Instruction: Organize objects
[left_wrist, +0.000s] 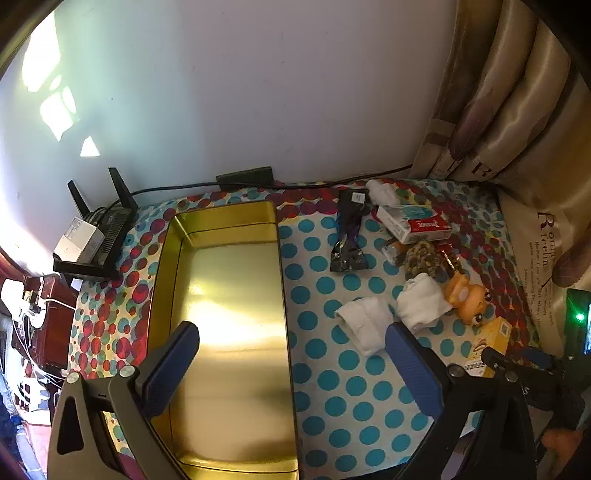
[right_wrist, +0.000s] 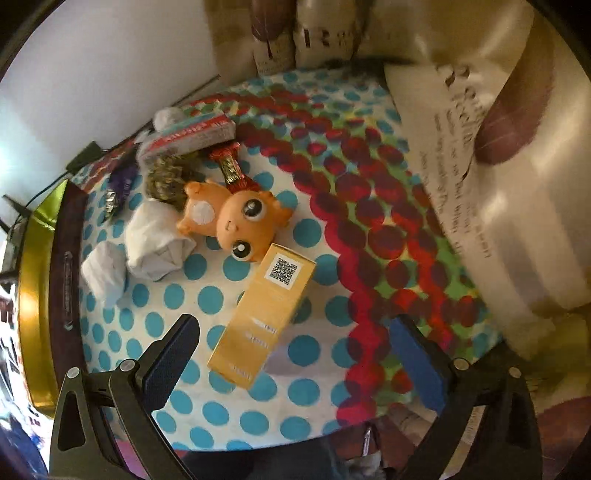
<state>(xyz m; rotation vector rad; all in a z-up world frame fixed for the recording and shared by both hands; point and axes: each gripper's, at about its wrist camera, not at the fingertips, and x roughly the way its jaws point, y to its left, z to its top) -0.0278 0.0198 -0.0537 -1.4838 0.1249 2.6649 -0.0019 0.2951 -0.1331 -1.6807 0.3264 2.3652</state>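
Note:
A gold tin tray (left_wrist: 166, 280) lies on the dotted tablecloth, and its rim shows in the right wrist view (right_wrist: 35, 295). My left gripper (left_wrist: 291, 339) is open and empty above the tray's right edge. My right gripper (right_wrist: 295, 332) is open and empty around the near end of a yellow box (right_wrist: 264, 314), not touching it. Beyond the box lie an orange toy figure (right_wrist: 229, 218), two white rolled cloths (right_wrist: 155, 240), a dark speckled pouch (right_wrist: 168, 179), a red-and-white carton (right_wrist: 188, 138) and a red-gold candy (right_wrist: 231, 168). A dark foil packet (left_wrist: 349, 232) lies right of the tray.
A black router (left_wrist: 99, 236) and a power adapter (left_wrist: 245, 175) with a cable stand by the white wall. A beige curtain (right_wrist: 498, 147) hangs along the right edge of the table. My right gripper also shows in the left wrist view (left_wrist: 532, 365).

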